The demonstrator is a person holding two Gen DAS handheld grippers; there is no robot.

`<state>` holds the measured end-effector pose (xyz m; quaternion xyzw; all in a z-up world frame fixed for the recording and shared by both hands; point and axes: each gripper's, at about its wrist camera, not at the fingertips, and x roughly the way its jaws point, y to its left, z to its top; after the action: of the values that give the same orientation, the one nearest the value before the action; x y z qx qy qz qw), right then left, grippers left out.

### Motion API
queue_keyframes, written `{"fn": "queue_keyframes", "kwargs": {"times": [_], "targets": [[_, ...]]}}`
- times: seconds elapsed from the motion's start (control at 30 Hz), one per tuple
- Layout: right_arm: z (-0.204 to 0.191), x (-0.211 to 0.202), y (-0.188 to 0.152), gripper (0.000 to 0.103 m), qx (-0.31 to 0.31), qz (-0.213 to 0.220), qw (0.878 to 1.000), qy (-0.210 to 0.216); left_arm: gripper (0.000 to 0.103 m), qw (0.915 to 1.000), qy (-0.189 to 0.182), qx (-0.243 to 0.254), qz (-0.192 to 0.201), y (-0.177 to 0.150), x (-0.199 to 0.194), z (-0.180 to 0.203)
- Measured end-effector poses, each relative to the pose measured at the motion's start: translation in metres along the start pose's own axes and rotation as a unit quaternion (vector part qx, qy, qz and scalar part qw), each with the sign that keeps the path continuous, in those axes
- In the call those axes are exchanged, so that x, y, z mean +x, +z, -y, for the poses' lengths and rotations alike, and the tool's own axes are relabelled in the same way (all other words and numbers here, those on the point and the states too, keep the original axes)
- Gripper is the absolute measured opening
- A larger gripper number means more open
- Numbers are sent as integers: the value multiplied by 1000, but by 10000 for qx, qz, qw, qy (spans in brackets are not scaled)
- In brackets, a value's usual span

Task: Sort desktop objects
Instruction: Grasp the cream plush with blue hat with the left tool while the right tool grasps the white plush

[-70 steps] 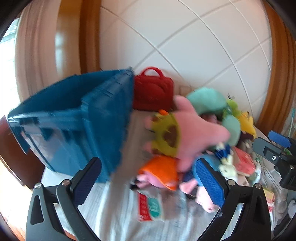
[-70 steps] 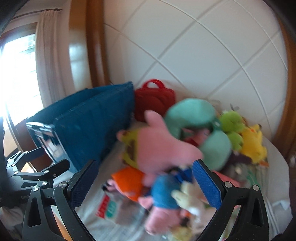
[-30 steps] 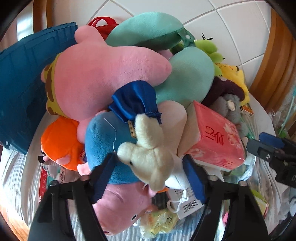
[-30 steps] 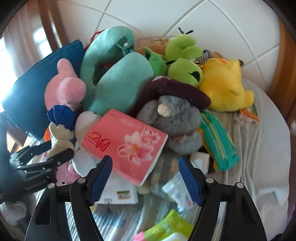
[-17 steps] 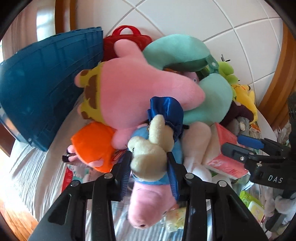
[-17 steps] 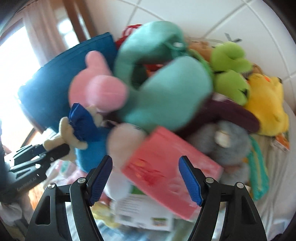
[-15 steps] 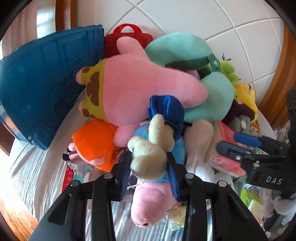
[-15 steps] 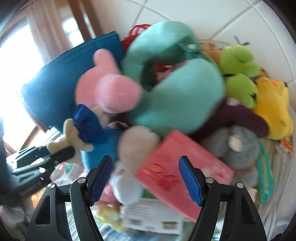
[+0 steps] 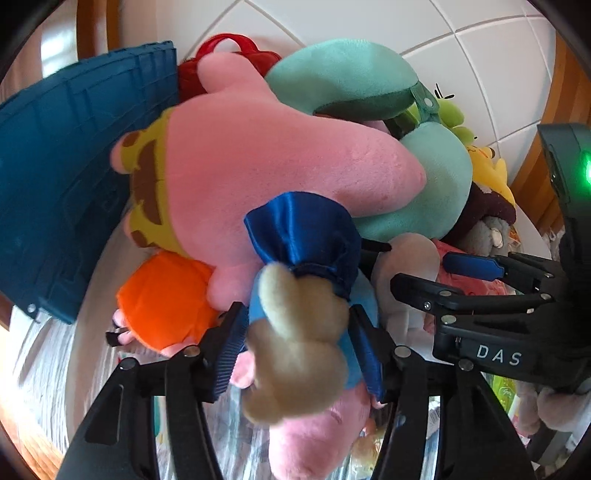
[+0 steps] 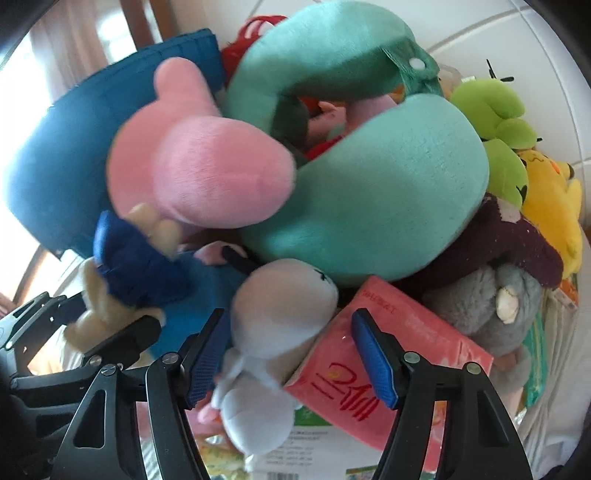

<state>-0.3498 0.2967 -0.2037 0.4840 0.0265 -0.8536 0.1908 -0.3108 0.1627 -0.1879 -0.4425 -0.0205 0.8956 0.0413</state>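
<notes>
1. White tiled wall (image 9: 369, 22) with wooden trim backs a surface covered by a pale striped cloth (image 9: 48, 354), on which the toy heap lies
2. Count, containers: one blue crate (image 9: 55, 177) at the left of the heap; one red handbag (image 9: 229, 44) behind it, mostly hidden
3. Count, plush: one large pink star plush (image 9: 266, 166); one teal neck pillow (image 10: 369, 184); one green frog plush (image 10: 491, 114); one yellow plush (image 10: 554, 206); one grey plush (image 10: 498, 306) under one maroon piece (image 10: 517, 243); one orange plush (image 9: 166, 295); one pale round plush (image 10: 280, 299)
4. Count, other: one pink tissue pack (image 10: 391, 354), lying against the pale round plush
5. Task item: one cream bunny plush (image 9: 295, 343) with a blue satin bow (image 9: 303, 236), at the front of the heap over a blue and pink plush
6. Change: half a second earlier the left gripper (image 9: 299, 347) pinched the bunny tightly; its jaws have just been opening, and the bunny remains between them, the pads against its sides
7. Change: the right gripper (image 10: 288, 358) now sits closer to the left one than a second ago
8. Pose: both grippers point steeply down into the heap
9. Right gripper jaws stand apart, holding nothing; the pale round plush and a corner of the tissue pack lie between the pads
</notes>
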Motion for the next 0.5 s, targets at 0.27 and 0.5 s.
{"fn": "queue_keyframes", "kwargs": {"times": [0.27,0.5], "targets": [[-2,34,16,101,-113,-370,9990,-239,47,9996,-218,64,-154,0,10,-6],[2,25,2,59,164,-229,9992,291,46,9997,-256,49,11,0,-4,-7]]}}
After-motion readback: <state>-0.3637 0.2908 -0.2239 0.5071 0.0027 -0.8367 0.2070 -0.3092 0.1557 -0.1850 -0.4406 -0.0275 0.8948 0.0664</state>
